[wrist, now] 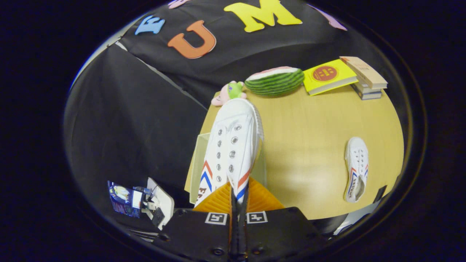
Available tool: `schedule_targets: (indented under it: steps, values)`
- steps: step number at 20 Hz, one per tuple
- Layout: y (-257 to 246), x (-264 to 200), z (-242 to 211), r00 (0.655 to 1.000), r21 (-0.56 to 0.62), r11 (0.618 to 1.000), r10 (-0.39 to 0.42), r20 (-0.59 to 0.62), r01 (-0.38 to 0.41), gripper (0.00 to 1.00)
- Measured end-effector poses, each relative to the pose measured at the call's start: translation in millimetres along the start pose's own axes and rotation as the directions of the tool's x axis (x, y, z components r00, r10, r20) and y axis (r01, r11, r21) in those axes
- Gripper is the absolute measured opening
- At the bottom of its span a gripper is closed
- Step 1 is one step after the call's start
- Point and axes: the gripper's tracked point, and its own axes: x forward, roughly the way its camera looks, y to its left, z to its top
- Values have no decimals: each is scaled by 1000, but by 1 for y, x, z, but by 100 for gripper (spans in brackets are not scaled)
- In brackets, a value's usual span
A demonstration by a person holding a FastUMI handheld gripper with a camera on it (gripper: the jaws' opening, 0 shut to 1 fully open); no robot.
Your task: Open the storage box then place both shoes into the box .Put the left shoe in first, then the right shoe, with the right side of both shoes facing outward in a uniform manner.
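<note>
A shoe (233, 145) is pinched between the gripper (238, 198) fingers, toe pointing ahead, above the storage box (198, 160) at the bench (309, 145) near-left edge. Right of the box, well apart, lies the second shoe (356, 169). Beyond the box sit a plush toy (230, 92), a watermelon (275, 80) and books (346, 76).

- Two white shoes: one (233, 145) clamped in the claw (239, 193), one (356, 167) on the bench (309, 145)
- One storage box (198, 160)
- One watermelon toy (275, 80)
- One plush toy (230, 92)
- Three books (364, 78)

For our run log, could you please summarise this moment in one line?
gripper: shut on held shoe | over storage box | second shoe: on table
</note>
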Motion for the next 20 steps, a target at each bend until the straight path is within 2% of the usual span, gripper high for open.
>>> schedule_targets:
  steps: [7, 11, 15, 17, 18, 20]
  values:
    - [67, 95, -32, 990, -21, 1000, 15, -141, -18, 6]
    - [59, 146, -56, 977, -14, 999, -51, -205, 49, 6]
    - [57, 167, -68, 969, 43, 996, -63, -239, 75, 6]
    - [58, 177, -62, 971, 44, 997, -51, -235, 63, 17]
    - [57, 181, -60, 971, 45, 997, -44, -235, 56, 27]
    - [71, 178, -52, 978, 56, 998, 22, -207, -10, 36]
